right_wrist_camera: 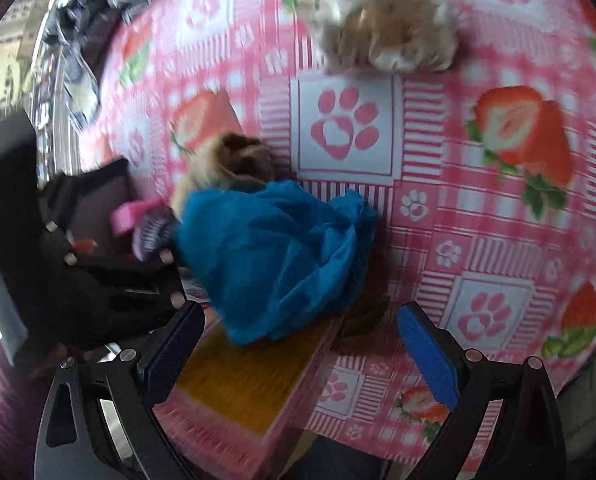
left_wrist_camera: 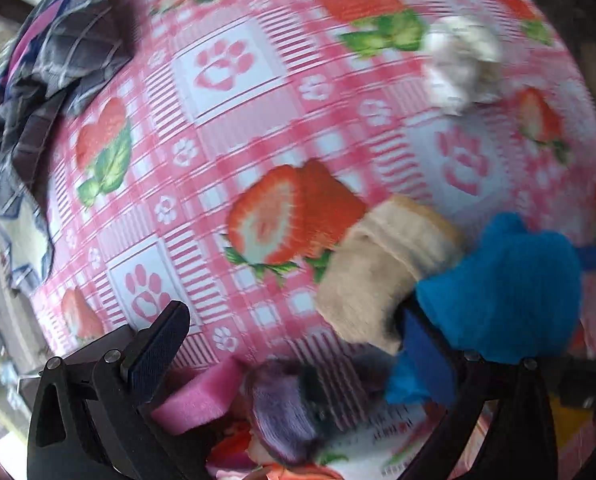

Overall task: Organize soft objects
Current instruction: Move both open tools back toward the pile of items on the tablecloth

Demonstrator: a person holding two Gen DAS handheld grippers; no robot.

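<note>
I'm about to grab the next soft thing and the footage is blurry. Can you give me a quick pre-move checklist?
1. Left hand-held gripper free: ok, open, nothing between the fingers.
2. Right hand-held gripper free: ok, open.
3. Blue cloth within reach: ok, bunched just ahead of the right fingers.
4. Beige plush clear to grasp: not ok, blue cloth overlaps it.
5. White fluffy item unobstructed: ok, lies alone on the tablecloth.
6. Yellow box ready for items: cannot tell.

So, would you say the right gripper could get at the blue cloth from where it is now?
Probably yes: the right gripper is open, and the blue cloth lies just ahead of its fingertips with nothing between them.
</note>
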